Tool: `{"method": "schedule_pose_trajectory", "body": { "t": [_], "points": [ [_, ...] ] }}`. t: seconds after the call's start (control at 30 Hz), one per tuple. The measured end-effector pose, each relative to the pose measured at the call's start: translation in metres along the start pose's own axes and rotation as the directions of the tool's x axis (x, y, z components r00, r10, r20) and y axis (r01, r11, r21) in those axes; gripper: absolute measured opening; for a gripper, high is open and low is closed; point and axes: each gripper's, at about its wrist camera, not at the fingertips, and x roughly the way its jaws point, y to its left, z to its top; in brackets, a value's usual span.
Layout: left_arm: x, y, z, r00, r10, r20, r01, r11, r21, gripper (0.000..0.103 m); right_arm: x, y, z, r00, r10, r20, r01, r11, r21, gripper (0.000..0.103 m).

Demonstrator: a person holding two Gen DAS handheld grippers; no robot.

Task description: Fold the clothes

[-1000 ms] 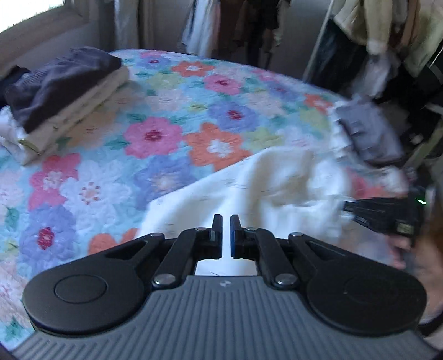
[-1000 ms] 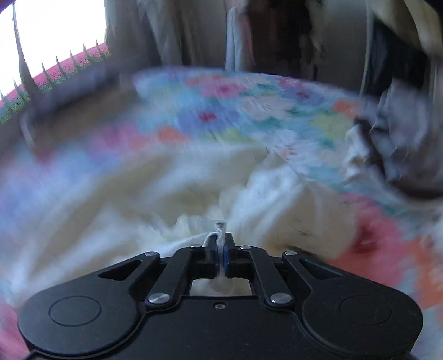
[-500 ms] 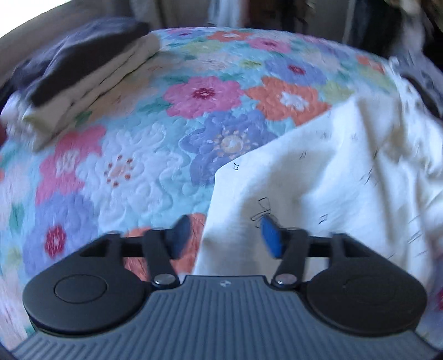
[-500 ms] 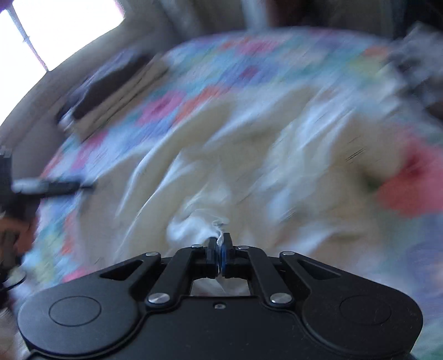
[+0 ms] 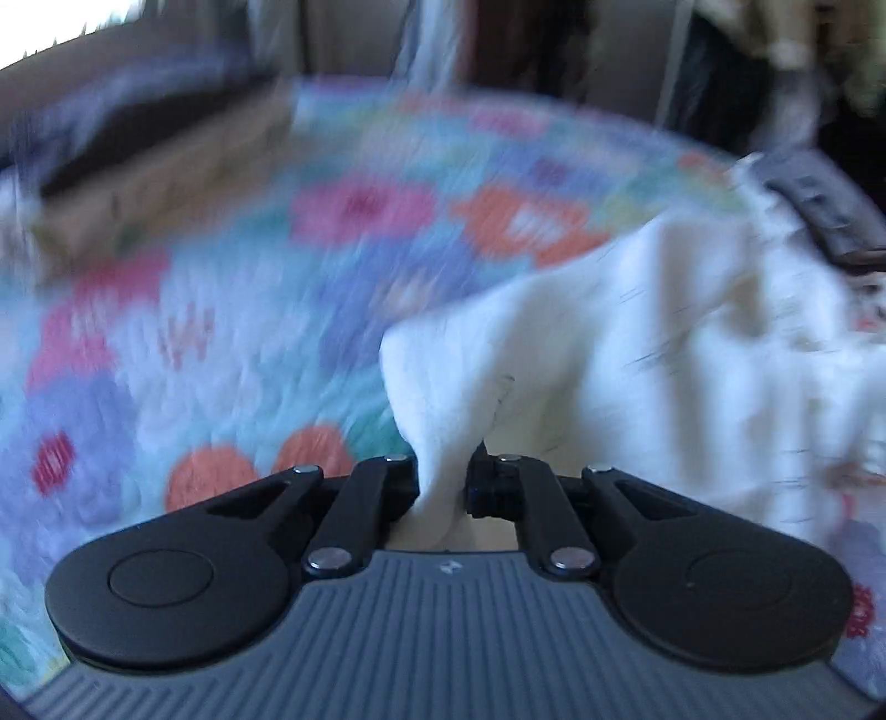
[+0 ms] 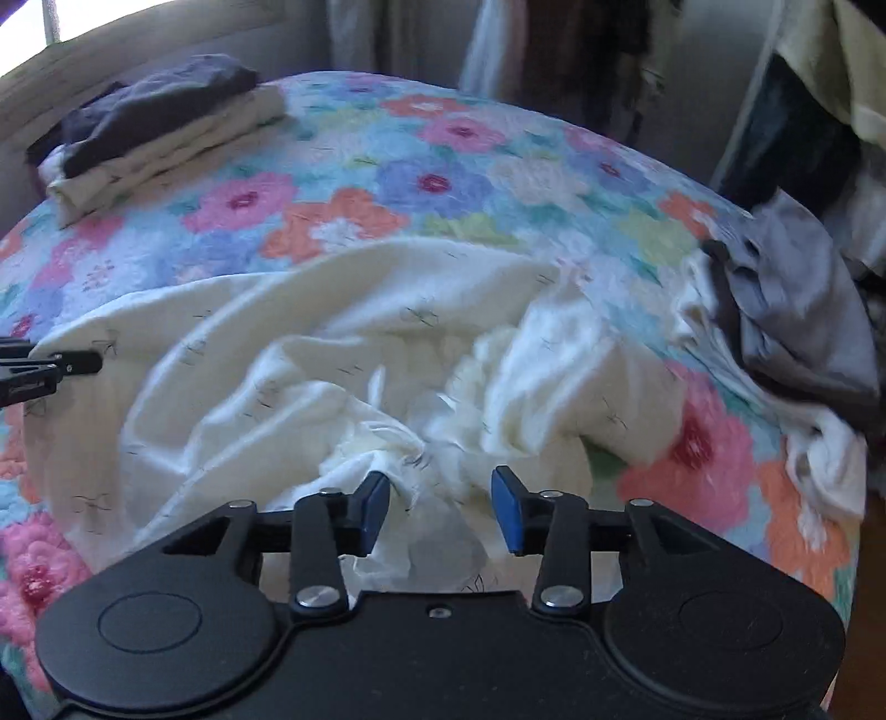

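A cream garment with small dark marks [image 6: 332,332] lies crumpled on the floral quilt [image 6: 443,183]. In the left wrist view, which is blurred, a corner of the cream garment [image 5: 637,354] runs down between the fingers of my left gripper [image 5: 443,482]; its jaws are closing and pinch that fold. The right wrist view shows the left gripper [image 6: 83,363] at the garment's far left edge. My right gripper [image 6: 440,507] is opening, and its blue pads [image 6: 506,512] stand apart over a bunched fold without pressing on it.
A stack of folded clothes [image 6: 160,127] with a dark piece on top sits at the quilt's far left. A grey and white heap of clothes [image 6: 792,310] lies at the right edge. Hanging garments [image 6: 554,44] fill the background.
My left gripper came down to the garment's left corner, opened, and closed on it. My right gripper let go of the bunched fold it was pinching and lifted a little.
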Motion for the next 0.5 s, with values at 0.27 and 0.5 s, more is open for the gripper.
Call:
{"method": "schedule_pose_trajectory", "body": {
  "t": [0.27, 0.5],
  "points": [
    [-0.055, -0.086, -0.018, 0.959, -0.282, 0.025, 0.279, 0.957, 0.081, 0.006, 0.018, 0.004, 0.047, 0.955, 0.293, 0.043, -0.296, 0.950, 0.099, 0.060],
    [-0.054, -0.115, -0.055, 0.941, -0.330, -0.072, 0.338, 0.921, 0.194, 0.005, 0.064, 0.053, 0.070, 0.912, 0.408, -0.047, -0.403, 0.911, 0.083, 0.062]
  ]
}}
